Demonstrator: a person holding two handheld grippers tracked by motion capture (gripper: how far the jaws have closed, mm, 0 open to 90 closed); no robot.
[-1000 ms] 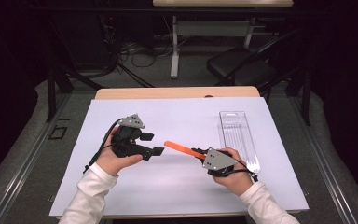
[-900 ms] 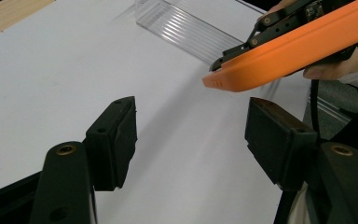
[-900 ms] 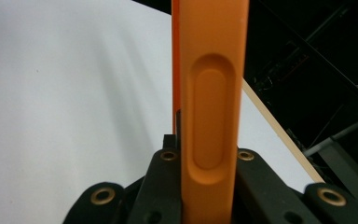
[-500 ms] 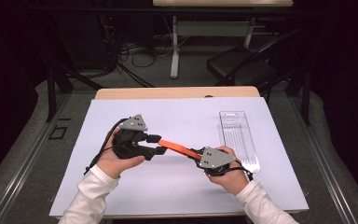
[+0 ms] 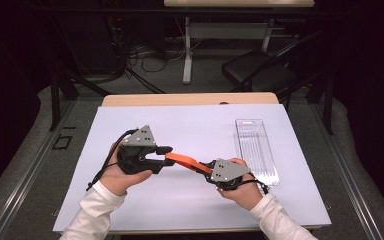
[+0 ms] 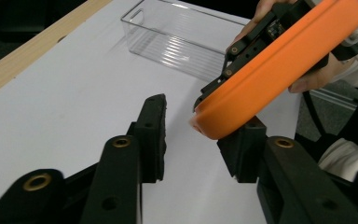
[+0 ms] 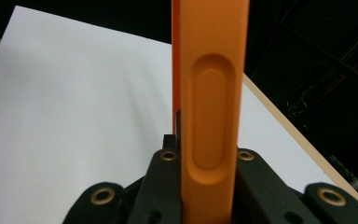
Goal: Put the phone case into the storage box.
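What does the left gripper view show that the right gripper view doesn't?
Left gripper view: the clear plastic bin, the person's other hand, and the fingers of the left gripper, which have just been closing, with the tip of the orange tool between them and a gap beside one finger. Right gripper view: the long oval dent in the tool, and the right gripper shut tight on it. Both: the orange tool, the white table cover and the wooden table edge.

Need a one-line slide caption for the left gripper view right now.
Left gripper, jaws just closing, around the free end of the orange bar held out by the right gripper, clear bin behind.
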